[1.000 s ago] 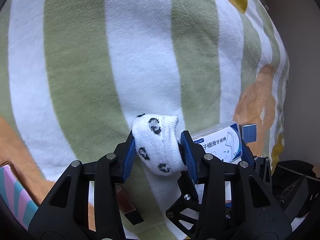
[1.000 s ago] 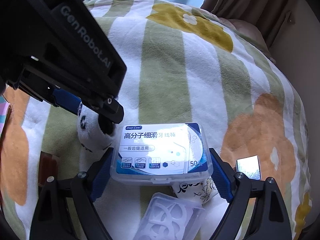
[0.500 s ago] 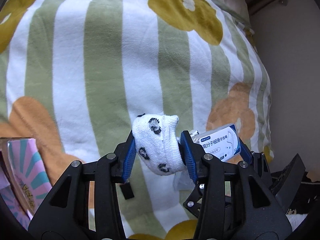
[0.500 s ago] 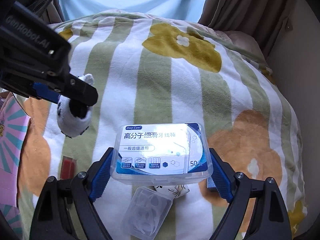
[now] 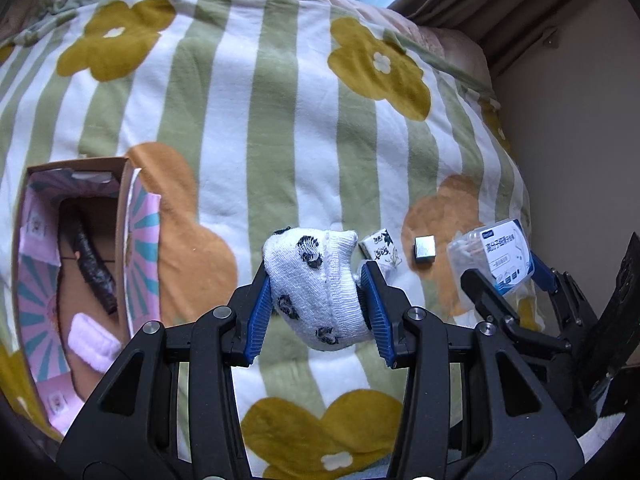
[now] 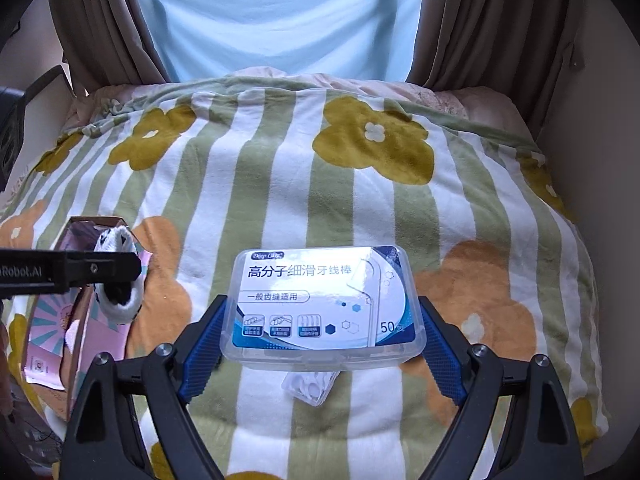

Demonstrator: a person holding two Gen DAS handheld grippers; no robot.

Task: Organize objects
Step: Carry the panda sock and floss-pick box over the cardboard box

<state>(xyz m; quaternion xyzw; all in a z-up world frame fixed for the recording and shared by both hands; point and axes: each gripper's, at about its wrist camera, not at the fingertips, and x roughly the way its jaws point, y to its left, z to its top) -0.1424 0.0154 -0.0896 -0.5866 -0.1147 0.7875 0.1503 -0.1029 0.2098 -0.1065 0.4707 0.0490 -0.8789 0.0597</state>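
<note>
My left claw (image 5: 316,300) is still clamped on the panda-print sock (image 5: 316,288); my right claw (image 6: 320,344) still grips the floss-pick box (image 6: 324,304). Both are higher over the bed blanket (image 5: 224,120) than before. The open patterned box (image 5: 76,264), left of the left claw, is now in fuller view. Below the right claw lies a small clear case (image 6: 310,388). The box label reads "Deep Care", "高分子细滑牙线棒", "50". The left claw's arm reads "Robot.AI".

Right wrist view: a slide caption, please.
Right tongs grip a floss pick box above the striped floral blanket.
</note>
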